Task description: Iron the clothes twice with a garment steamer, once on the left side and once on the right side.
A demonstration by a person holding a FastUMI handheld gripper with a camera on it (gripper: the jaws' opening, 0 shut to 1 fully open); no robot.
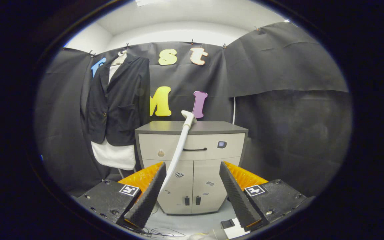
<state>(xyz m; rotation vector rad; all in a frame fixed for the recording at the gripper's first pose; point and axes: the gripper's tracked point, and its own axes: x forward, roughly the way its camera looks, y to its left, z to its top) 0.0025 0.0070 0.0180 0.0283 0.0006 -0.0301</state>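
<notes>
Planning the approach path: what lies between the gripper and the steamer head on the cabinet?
In the gripper view, open floor and the cabinet front; the gripper is open, steamer head beyond.

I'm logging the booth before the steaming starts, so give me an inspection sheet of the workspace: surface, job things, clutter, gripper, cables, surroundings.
Surface: grey cabinet top carries the steamer head; the rest of the top is bare.
Job's things: dark jacket hangs over a white garment on the wall beside the cabinet; the steamer's white hose runs from the head down the cabinet front.
Clutter: nothing seen.
Gripper: gripper open, fingers apart and holding nothing; cabinet beyond them.
Cables: thin dark cable loops on the floor by the fingers; a white cord runs up the wall behind the cabinet.
Surroundings: black cloth wall, pale ceiling.
</notes>
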